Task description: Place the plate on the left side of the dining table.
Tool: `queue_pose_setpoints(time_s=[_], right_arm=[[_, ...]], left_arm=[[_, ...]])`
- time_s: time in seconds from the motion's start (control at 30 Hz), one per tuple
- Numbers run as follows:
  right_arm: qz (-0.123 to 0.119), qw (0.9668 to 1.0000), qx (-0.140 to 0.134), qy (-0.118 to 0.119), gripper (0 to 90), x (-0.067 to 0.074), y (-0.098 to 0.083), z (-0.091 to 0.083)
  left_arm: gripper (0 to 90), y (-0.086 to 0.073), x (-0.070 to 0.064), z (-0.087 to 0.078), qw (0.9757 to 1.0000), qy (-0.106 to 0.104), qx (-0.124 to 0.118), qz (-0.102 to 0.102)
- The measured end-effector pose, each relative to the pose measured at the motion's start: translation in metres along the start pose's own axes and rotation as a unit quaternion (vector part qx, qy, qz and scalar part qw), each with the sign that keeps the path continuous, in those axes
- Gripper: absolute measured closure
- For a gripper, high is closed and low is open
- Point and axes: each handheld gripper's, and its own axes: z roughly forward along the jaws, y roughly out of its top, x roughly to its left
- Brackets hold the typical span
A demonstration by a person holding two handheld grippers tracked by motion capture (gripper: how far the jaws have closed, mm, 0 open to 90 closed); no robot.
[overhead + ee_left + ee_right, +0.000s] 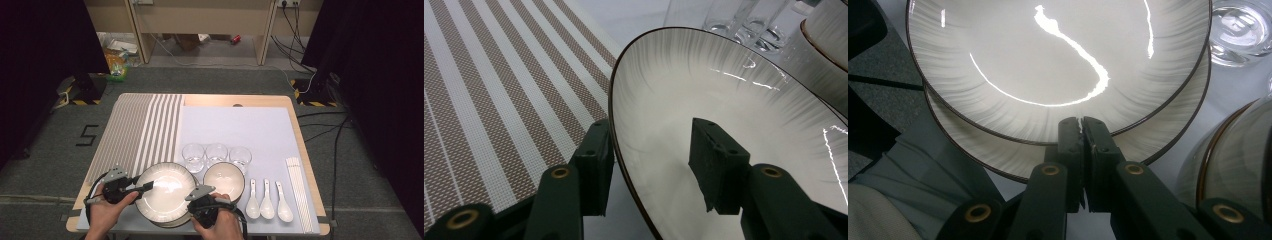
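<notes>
While both hands stayed low at the near edge of the table (295,112), the top plate (167,189) sat on a second plate (1168,135) at about six o'clock on the pale mat (235,125), tilted up off it. The right gripper (199,192) came in at the plate's five o'clock, its jaws clenched flat on the near rim, and in the right gripper view that rim ran straight into the pinched pads. Over at nine o'clock, the left gripper (150,186) straddled the rim: one pad outside, one pad over the white inside, a gap showing on both sides, so nothing was squeezed there. A bowl (224,180) stood at the plates' three o'clock, just beside them. Three glasses (216,155) lined up at one o'clock. Three white spoons (266,202) lay right of the bowl, chopsticks (299,192) beyond them. The striped mat (145,130) lay at eleven o'clock.
</notes>
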Motion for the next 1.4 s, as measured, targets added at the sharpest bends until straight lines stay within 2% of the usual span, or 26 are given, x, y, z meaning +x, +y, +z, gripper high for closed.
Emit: queue_pose_setpoints(time_s=[0.13, 0.37, 0.47, 0.57, 0.77, 0.87, 0.97, 1.0, 1.17, 1.4], right_arm=[[0.002, 1.0000, -0.002, 0.001, 87.2, 0.001, 0.001, 0.001], [0.001, 1.0000, -0.002, -0.002, 86.6, 0.001, 0.001, 0.001], [0.001, 1.0000, -0.003, -0.003, 86.6, 0.001, 0.001, 0.001], [0.002, 1.0000, -0.003, -0.002, 86.5, 0.001, 0.001, 0.002], [0.000, 1.0000, -0.001, 0.004, 84.2, 0.002, 0.000, 0.004], [0.002, 1.0000, -0.002, 0.008, 82.6, 0.002, 0.000, 0.003], [0.001, 1.0000, -0.002, 0.007, 80.5, 0.002, 0.001, -0.003], [0.002, 0.9999, -0.010, 0.008, 79.2, 0.003, 0.001, -0.008], [0.014, 0.9982, -0.051, 0.027, 69.5, -0.001, 0.005, -0.029], [0.019, 0.9934, -0.106, 0.042, 66.7, -0.009, 0.006, -0.050]], left_arm=[[55.7, -0.001, 0.001, -0.001, 0.9998, 0.001, 0.010, -0.015], [63.3, -0.001, 0.003, -0.002, 0.9990, 0.002, 0.006, -0.045], [68.7, -0.002, 0.006, -0.005, 0.9972, -0.009, -0.004, -0.075], [73.7, -0.002, 0.008, -0.008, 0.9962, -0.014, -0.013, -0.084], [81.4, -0.001, 0.008, -0.011, 0.9900, -0.030, -0.048, -0.129], [82.7, 0.001, 0.006, -0.010, 0.9887, -0.027, -0.055, -0.137], [83.4, 0.004, 0.004, -0.010, 0.9891, -0.025, -0.057, -0.133], [83.5, 0.006, 0.004, -0.010, 0.9885, -0.024, -0.059, -0.137], [83.8, 0.009, 0.003, -0.010, 0.9894, -0.019, -0.055, -0.133], [83.8, 0.012, 0.002, -0.011, 0.9897, -0.015, -0.050, -0.134]])
